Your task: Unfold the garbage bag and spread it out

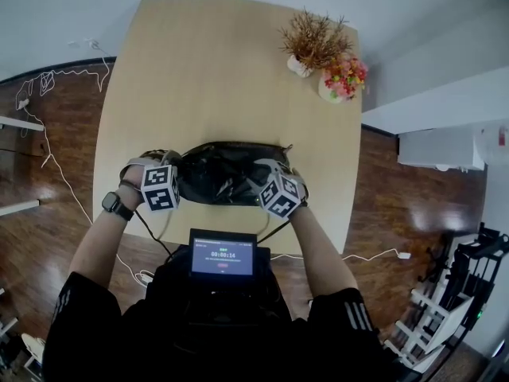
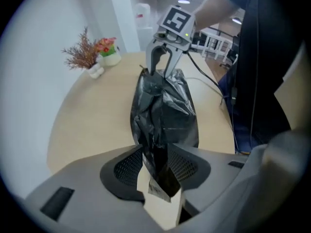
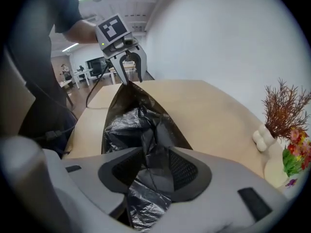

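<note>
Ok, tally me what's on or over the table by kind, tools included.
Black garbage bag: 1
Plant pots: 2 (dried brown sprigs, colourful flowers)
Tools gripping the bag: 2 (left tool, right tool)
Total: 5

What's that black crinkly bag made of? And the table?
The bag looks like thin plastic film: glossy black, full of creases that catch the light. The table looks like pale wood or wood-look laminate, smooth and matte; I can't tell which.
</note>
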Motion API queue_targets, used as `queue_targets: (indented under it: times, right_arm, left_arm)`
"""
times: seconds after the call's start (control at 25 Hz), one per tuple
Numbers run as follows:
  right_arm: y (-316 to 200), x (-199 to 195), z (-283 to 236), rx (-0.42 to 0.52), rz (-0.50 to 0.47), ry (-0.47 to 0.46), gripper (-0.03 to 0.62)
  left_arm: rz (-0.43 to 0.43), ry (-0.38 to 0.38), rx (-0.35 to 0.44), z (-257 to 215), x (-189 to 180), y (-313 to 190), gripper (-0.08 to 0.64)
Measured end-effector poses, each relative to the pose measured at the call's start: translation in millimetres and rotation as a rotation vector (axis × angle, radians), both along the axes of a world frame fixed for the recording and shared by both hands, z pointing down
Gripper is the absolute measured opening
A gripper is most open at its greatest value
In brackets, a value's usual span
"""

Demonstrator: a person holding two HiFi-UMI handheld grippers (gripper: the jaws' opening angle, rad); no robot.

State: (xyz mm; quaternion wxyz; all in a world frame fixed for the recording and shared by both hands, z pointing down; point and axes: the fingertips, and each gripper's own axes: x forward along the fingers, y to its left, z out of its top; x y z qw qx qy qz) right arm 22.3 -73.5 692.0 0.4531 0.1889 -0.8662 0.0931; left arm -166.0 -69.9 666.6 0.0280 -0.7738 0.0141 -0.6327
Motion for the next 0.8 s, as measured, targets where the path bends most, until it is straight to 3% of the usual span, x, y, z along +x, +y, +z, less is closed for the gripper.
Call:
queue_targets:
  times: [0.16, 0.36, 0.56, 0.64, 0.8]
  right_arm:
    - [6.2, 6.4, 15.5, -0.049, 0.002, 0.040, 0.205]
    - [11.1, 14.2, 25.5, -0.095, 0.000, 0.098, 0.229]
    - [22.1, 22.8, 44.0, -0.142, -0.003, 0.139, 0.230]
    - [26.6, 27.7, 49.9, -0.172, -0.005, 0.157, 0.287]
    - [32.4, 38.5, 57.7, -0.217, -0.012, 0.186, 0.333]
  left_arm:
    - [0.024, -0.033, -0.040, 18.9, -21.5, 15.6, 0.169]
    - [0.041, 0.073, -0.030, 9.5, 3.5, 16.7, 0.156]
    - [0.063, -0.057, -0.038, 44.2, -20.9, 13.6, 0.143]
    - [0.050, -0.089, -0.035, 53.8, -25.7, 7.9, 0.180]
    - [0.036, -0.136, -0.071, 73.2, -29.8, 0.4, 0.231]
